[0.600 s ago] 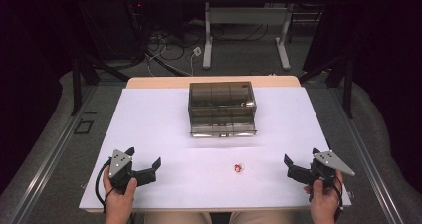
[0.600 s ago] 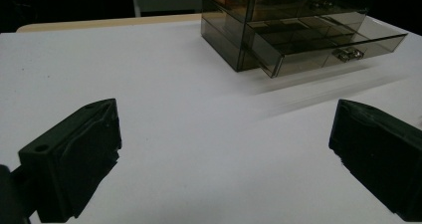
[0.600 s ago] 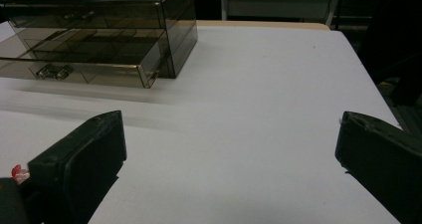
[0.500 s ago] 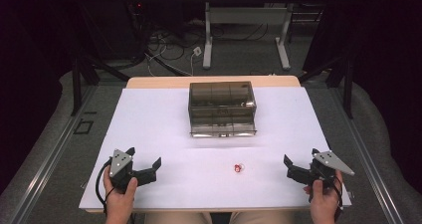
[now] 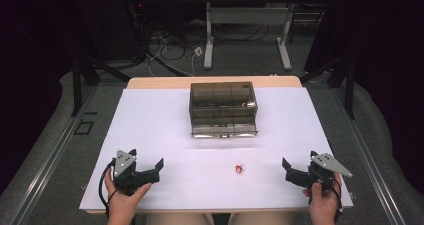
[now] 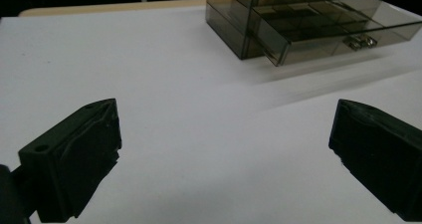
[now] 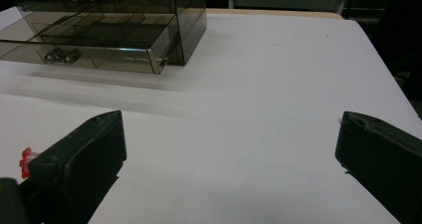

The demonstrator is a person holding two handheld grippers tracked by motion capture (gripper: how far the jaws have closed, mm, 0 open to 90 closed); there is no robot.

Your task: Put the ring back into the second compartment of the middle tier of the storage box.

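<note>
A: Two hand-held grippers rest at the near edge of a white surface (image 5: 150, 120), one at each corner. The left gripper (image 5: 146, 169) sits low at the near left, its jaws spread wide with bare white between them; the left gripper view shows the same gap with nothing in it.

B: And the right gripper (image 5: 296, 171)?

A: It sits at the near right, jaws likewise wide apart and holding nothing. In the right gripper view its left jaw partly hides a small red object (image 7: 26, 160).

B: Where does that red object (image 5: 239, 169) lie on the surface?

A: Between the two grippers, nearer the right one, on the near half of the surface and apart from both. It is too small to tell what it is.

B: What stands behind it?

A: A smoky transparent drawer box (image 5: 223, 109) at the middle of the surface, toward the far edge. Its bottom drawer (image 6: 343, 37) is pulled partly out toward the person, a metal handle on its front; dividers show inside it.

B: Anything beyond the surface?

A: Cables (image 5: 170, 55) on the floor and the legs of another desk (image 5: 247, 35).
</note>
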